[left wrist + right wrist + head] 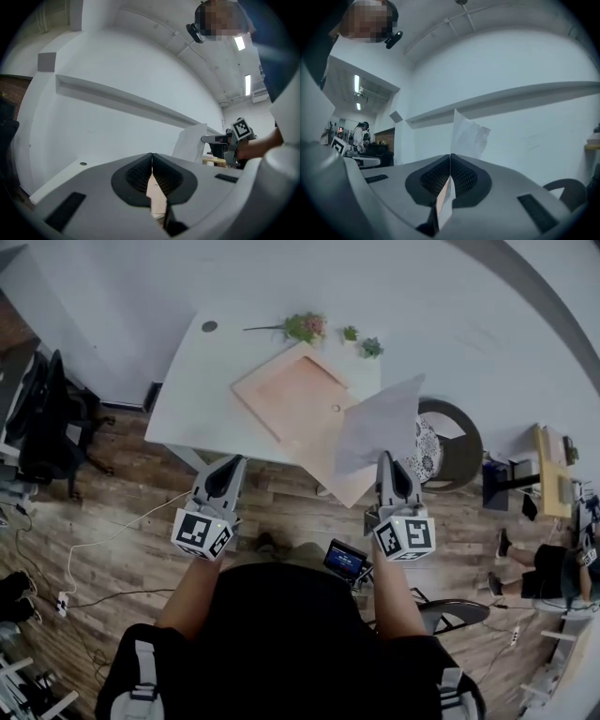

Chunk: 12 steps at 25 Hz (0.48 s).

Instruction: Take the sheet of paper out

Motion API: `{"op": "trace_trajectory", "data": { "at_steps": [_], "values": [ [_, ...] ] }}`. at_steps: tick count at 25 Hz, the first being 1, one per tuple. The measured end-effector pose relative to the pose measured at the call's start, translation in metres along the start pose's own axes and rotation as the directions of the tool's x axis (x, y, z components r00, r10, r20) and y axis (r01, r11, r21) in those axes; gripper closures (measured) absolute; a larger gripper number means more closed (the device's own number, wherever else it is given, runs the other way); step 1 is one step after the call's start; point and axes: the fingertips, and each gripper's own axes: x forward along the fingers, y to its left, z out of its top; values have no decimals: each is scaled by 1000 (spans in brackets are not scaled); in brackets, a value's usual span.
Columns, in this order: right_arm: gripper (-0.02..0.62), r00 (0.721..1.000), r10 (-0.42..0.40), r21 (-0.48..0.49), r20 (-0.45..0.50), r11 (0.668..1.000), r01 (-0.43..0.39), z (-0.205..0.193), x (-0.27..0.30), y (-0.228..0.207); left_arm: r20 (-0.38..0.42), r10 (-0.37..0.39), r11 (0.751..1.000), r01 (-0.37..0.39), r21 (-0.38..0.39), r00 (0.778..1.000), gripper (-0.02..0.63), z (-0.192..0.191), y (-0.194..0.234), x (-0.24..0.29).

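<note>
A tan envelope (298, 397) lies flat on the white table (202, 404), one corner hanging over the front edge. My right gripper (389, 458) is shut on the lower edge of a pale grey sheet of paper (380, 423), which is lifted clear of the envelope. In the right gripper view the sheet (467, 135) stands up past the closed jaws of my right gripper (450, 157). My left gripper (230, 463) hovers off the table's front edge, apart from the envelope. Its pads meet in the left gripper view (152, 157), where the sheet (191, 143) also shows.
A flower sprig (305, 327) and two small green plants (371, 348) sit along the table's back edge. A round stool (452, 442) stands right of the table and a black chair (47, 418) to the left. Cables (112, 535) trail over the wooden floor.
</note>
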Motion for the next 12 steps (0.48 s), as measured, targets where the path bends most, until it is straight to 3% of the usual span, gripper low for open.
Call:
{"op": "trace_trajectory", "data": {
  "at_steps": [5,12],
  "values": [
    [583,999,53,-94,14,994,-51,4,-28,17,6,17,1000,-17,12,1000,602,8,-19,-18],
    [583,998,66,-59,14,996,-65,-2,-100,3,-1,33,999,-33,15,999,601,8,-79,-42]
  ]
}}
